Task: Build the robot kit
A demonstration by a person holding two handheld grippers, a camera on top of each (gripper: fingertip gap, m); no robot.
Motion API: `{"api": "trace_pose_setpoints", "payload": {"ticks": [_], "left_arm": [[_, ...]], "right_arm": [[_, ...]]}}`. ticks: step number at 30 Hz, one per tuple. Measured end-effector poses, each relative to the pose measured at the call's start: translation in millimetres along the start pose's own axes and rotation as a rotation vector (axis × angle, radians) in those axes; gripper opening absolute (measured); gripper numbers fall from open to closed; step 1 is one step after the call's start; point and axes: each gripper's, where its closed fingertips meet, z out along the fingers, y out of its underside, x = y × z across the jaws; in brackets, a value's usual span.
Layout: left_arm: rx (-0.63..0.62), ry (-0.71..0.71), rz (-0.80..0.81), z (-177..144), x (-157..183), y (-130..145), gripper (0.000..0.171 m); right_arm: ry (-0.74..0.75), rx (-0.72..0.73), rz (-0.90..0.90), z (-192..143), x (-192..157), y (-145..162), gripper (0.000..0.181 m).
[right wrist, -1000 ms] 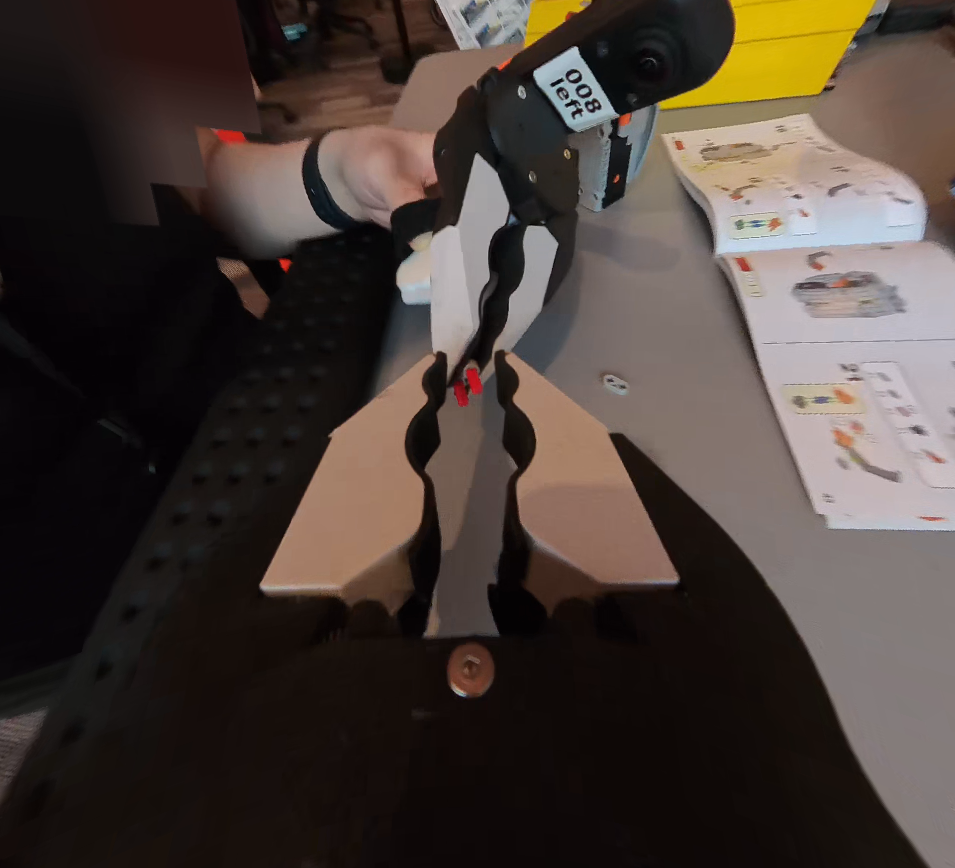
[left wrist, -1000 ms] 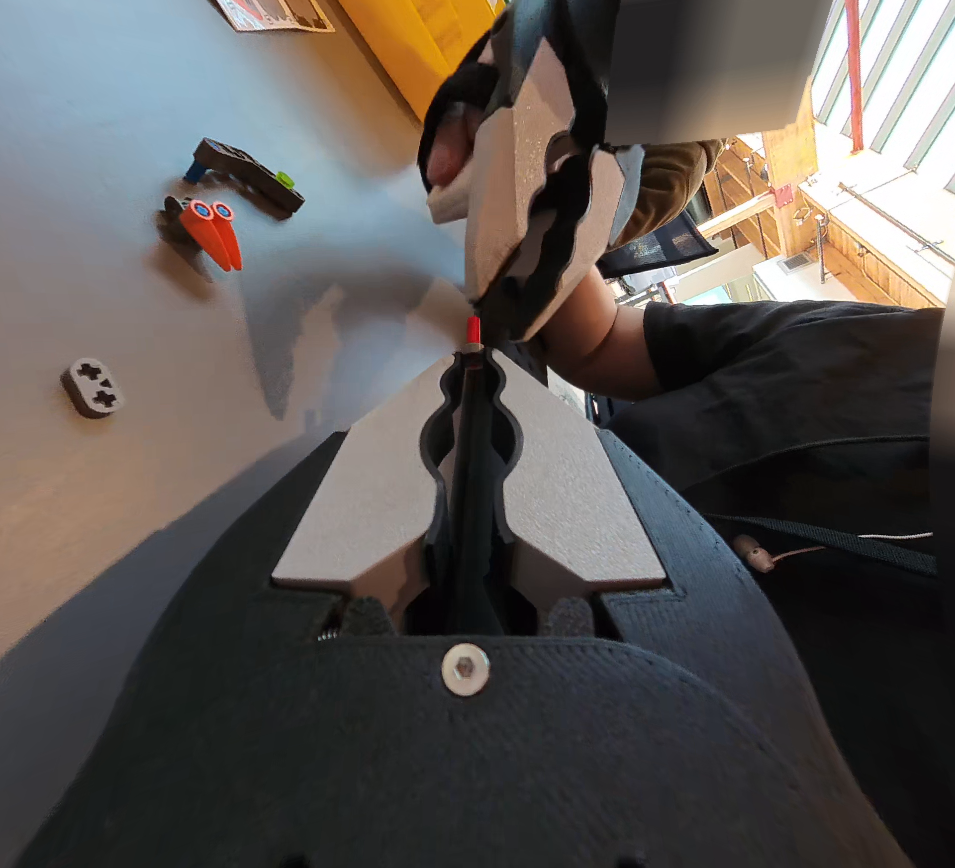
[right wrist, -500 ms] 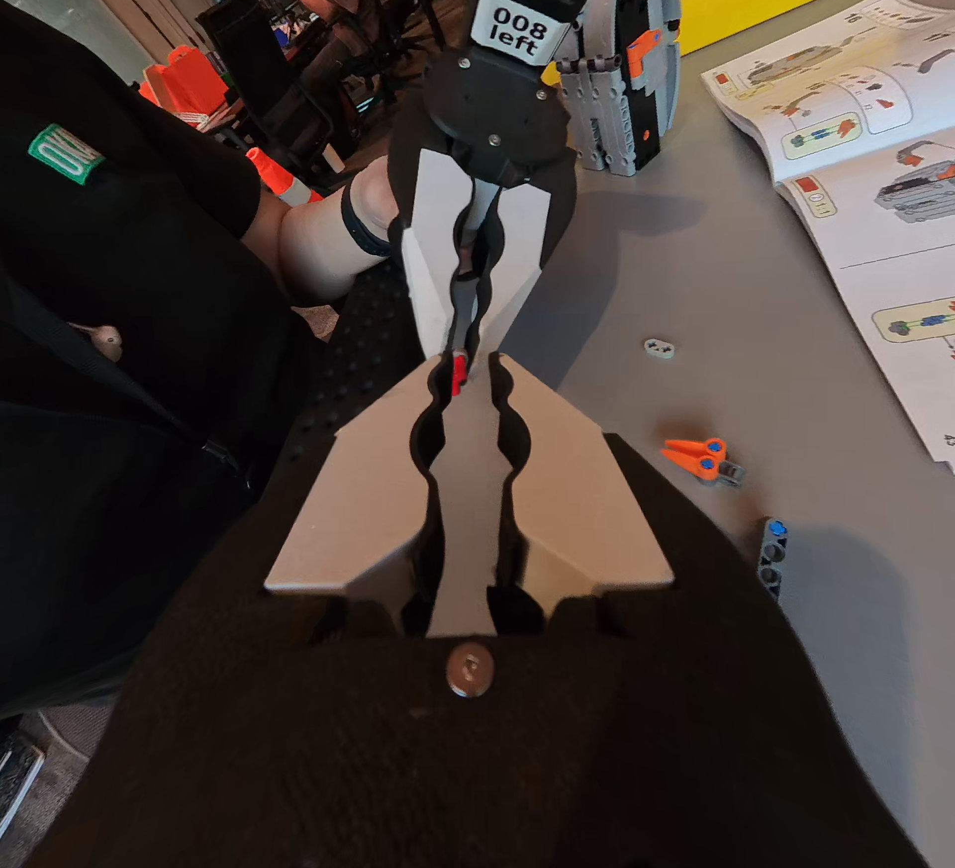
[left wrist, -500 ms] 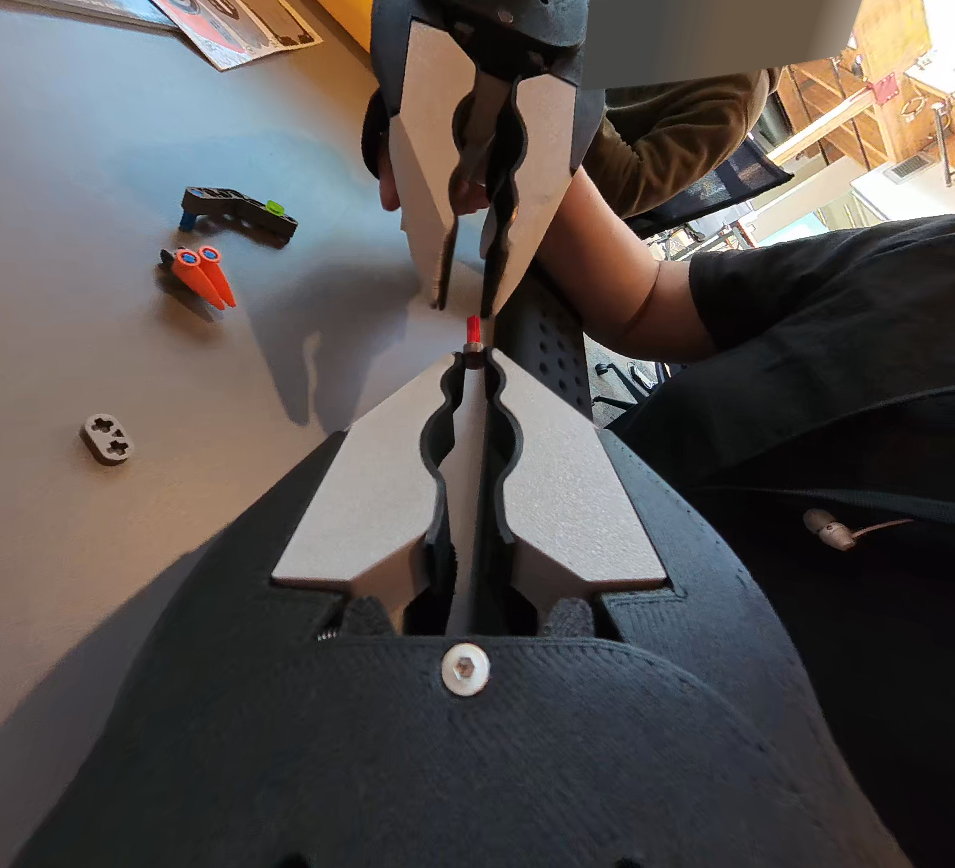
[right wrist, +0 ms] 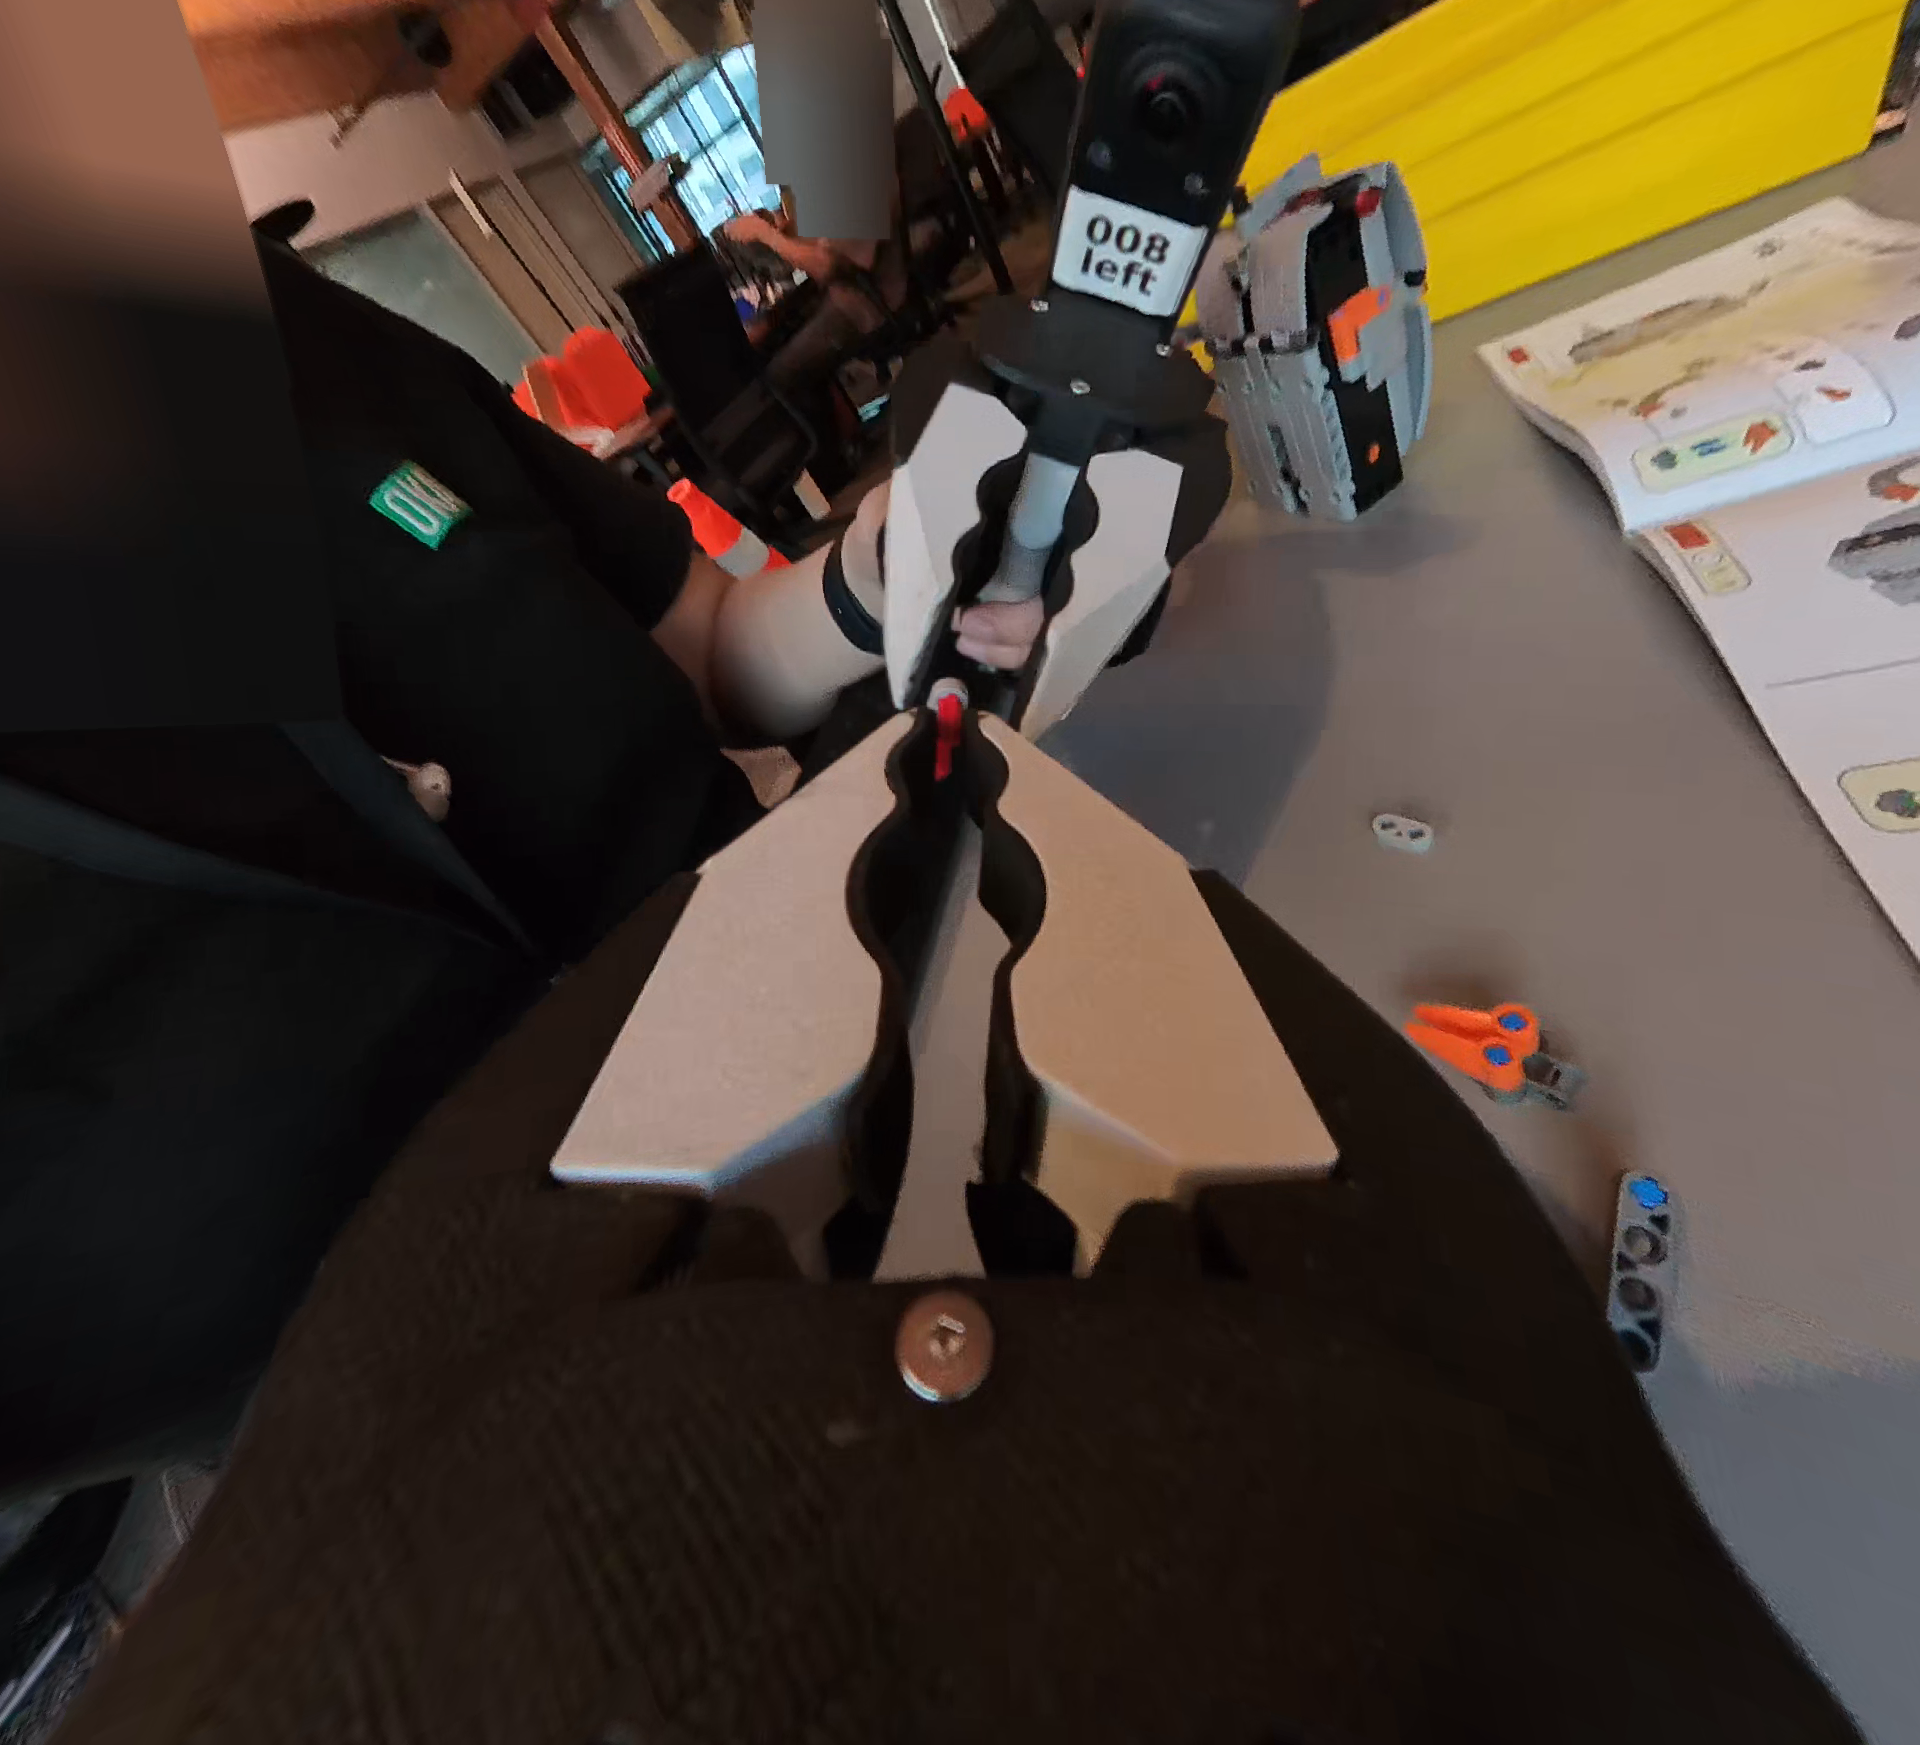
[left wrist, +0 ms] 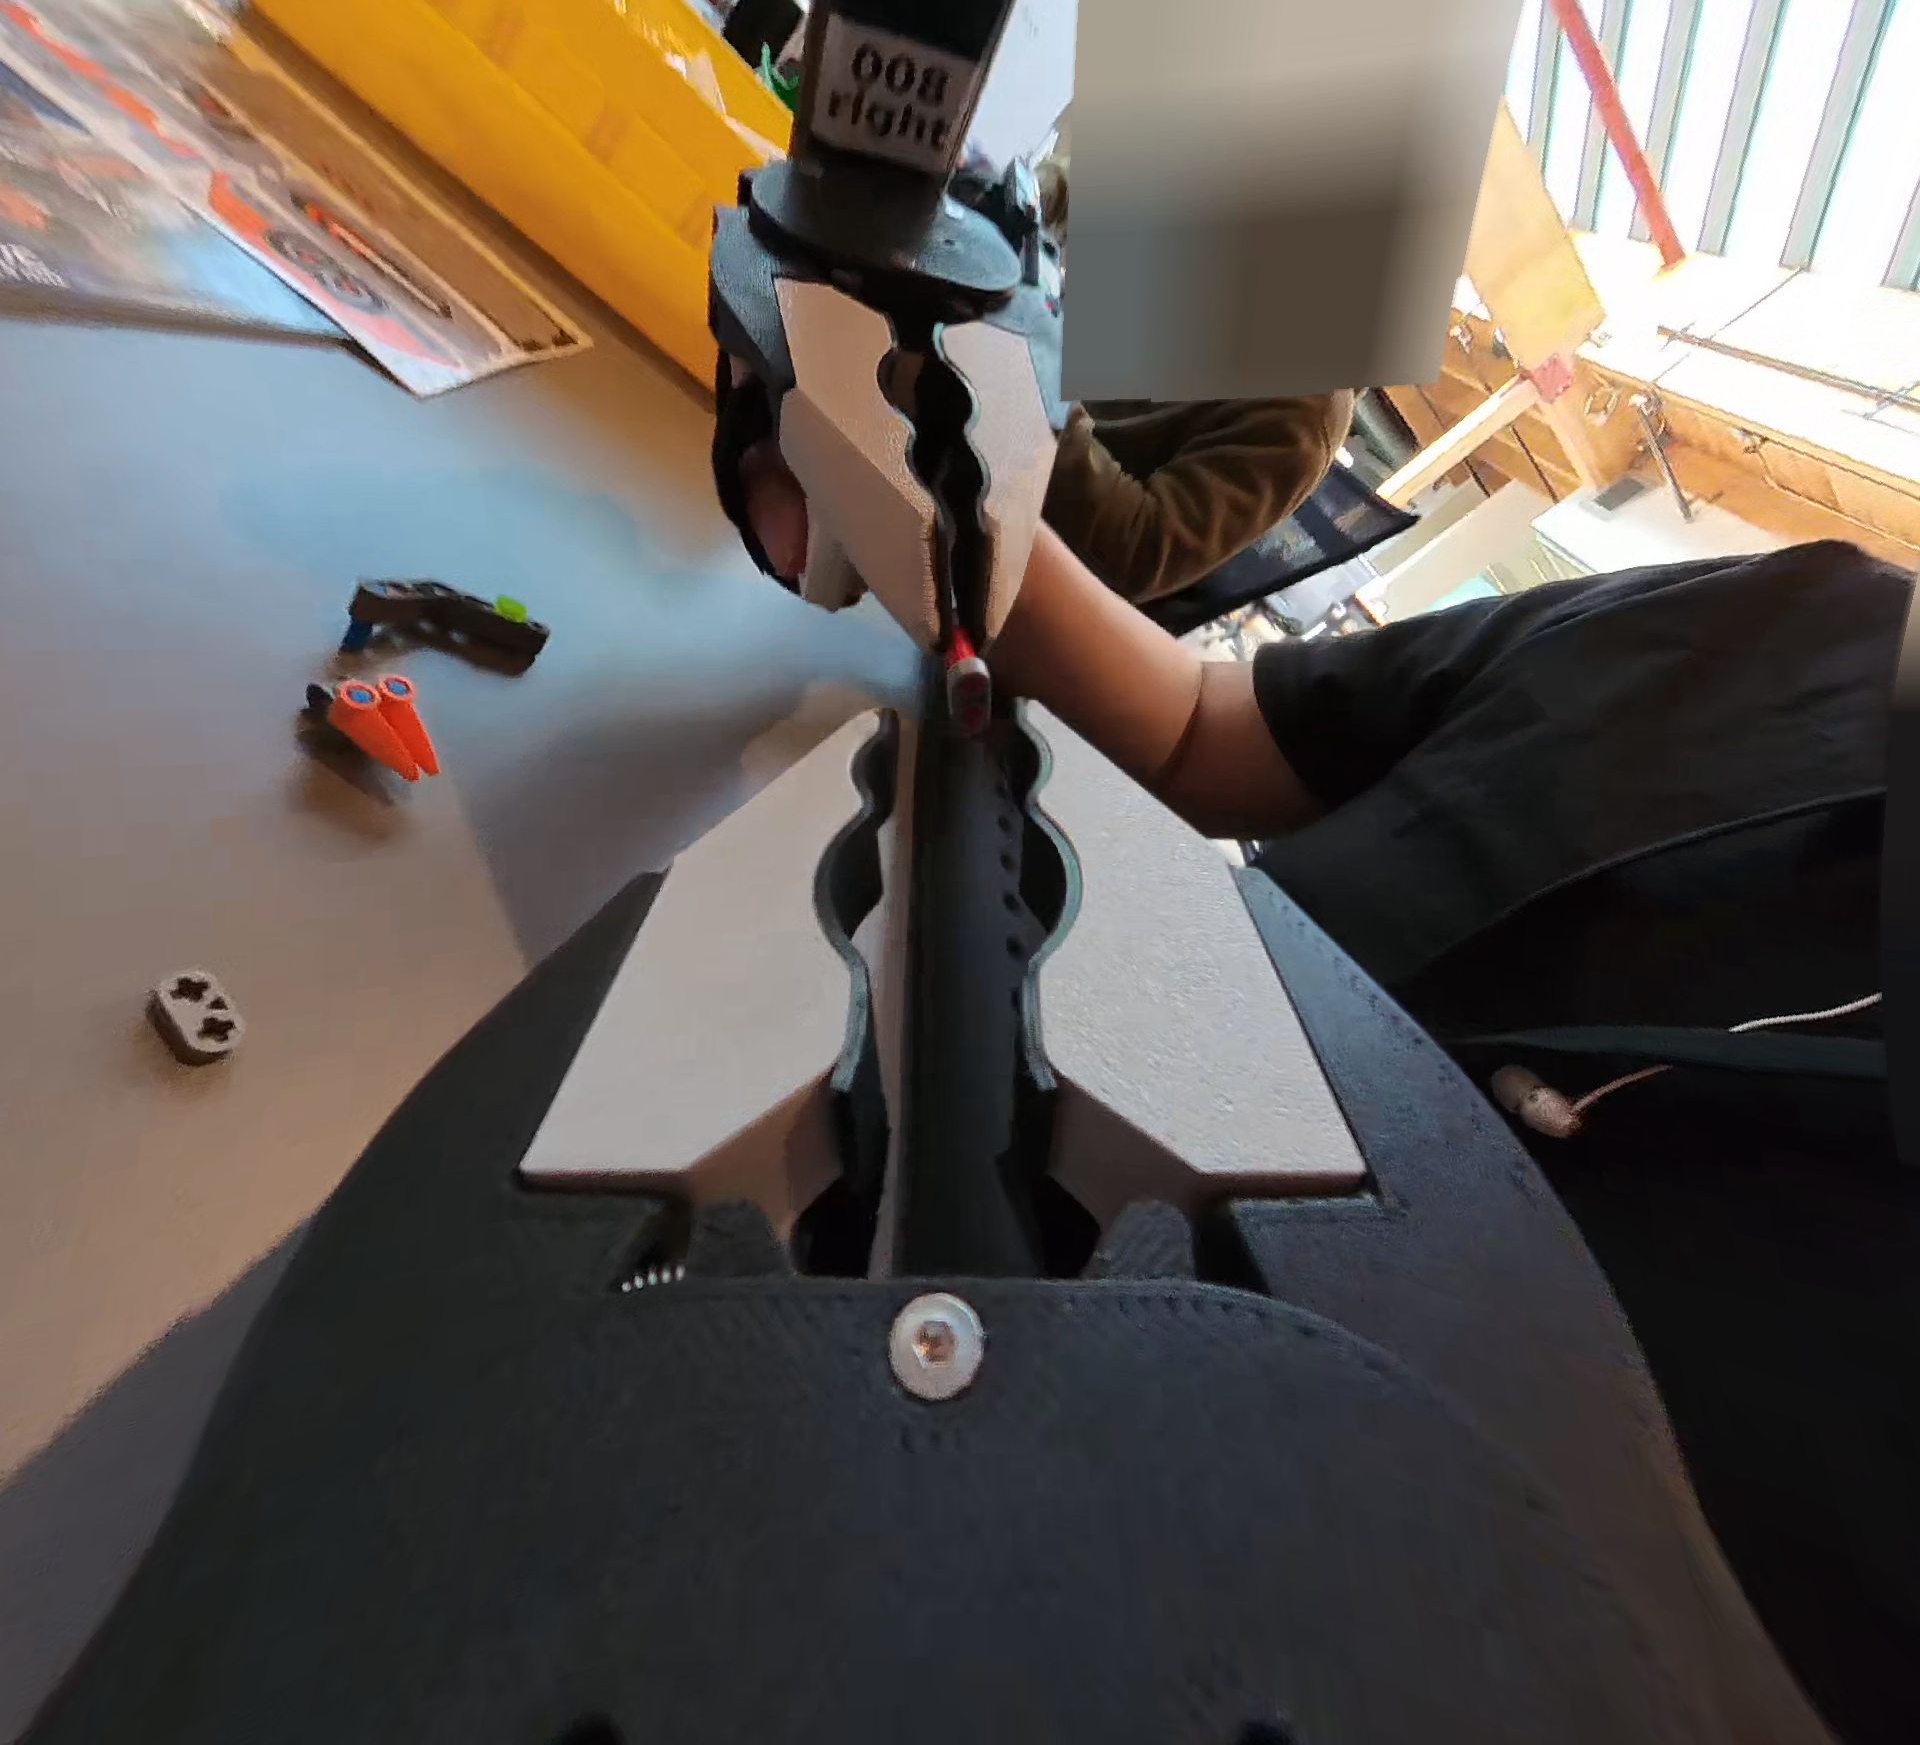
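Note:
My right gripper (right wrist: 948,729) is shut on a small red pin (right wrist: 943,745) with a small grey piece (right wrist: 948,693) on its far end. My left gripper (right wrist: 971,700) faces it tip to tip, its jaws spread around the grey piece without gripping it. In the left wrist view my left gripper (left wrist: 961,724) is open, and the grey piece (left wrist: 971,696) sits between its tips. The right gripper (left wrist: 956,635) comes down from above, pinching the red pin (left wrist: 956,646). Both are held above the table's near edge.
On the grey table (right wrist: 1455,656) lie an orange part with blue pins (right wrist: 1475,1041), a small grey connector (right wrist: 1403,831), a grey beam with a blue pin (right wrist: 1642,1269) and a black beam (left wrist: 447,620). A grey model (right wrist: 1320,365), an open booklet (right wrist: 1766,490) and a yellow bin (right wrist: 1558,64) stand behind. My two grippers' fingertips are within a few centimetres of each other.
The right gripper has shut on the red pin and the left gripper has opened and let go of the piece. Both views have tilted upward.

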Motion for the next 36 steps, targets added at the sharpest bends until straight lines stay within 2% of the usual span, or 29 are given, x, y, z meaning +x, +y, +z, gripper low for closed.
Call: {"api": "trace_pose_setpoints", "payload": {"ticks": [5,10,15,18,25,36], "left_arm": [[0.102,-0.029,0.085,-9,5,-18,0.015],[0.179,0.023,-0.017,-11,3,-25,0.013],[0.17,-0.007,-0.022,-8,-3,-22,0.01],[0.169,-0.026,-0.011,-9,-6,-22,0.001],[0.208,-0.019,-0.022,-11,-6,-27,0.004],[0.202,-0.047,-0.021,-12,-11,-25,0.0]], "right_arm": [[0.007,0.059,-0.014,-3,1,-9,0.004],[0.042,0.058,-0.035,-1,5,-9,0.003],[0.072,0.081,-0.045,-1,9,-13,0.004],[0.087,0.088,-0.05,-1,11,-14,0.004],[0.108,0.087,-0.056,-1,14,-14,0.004],[0.136,0.085,-0.058,1,19,-13,0.004]]}}
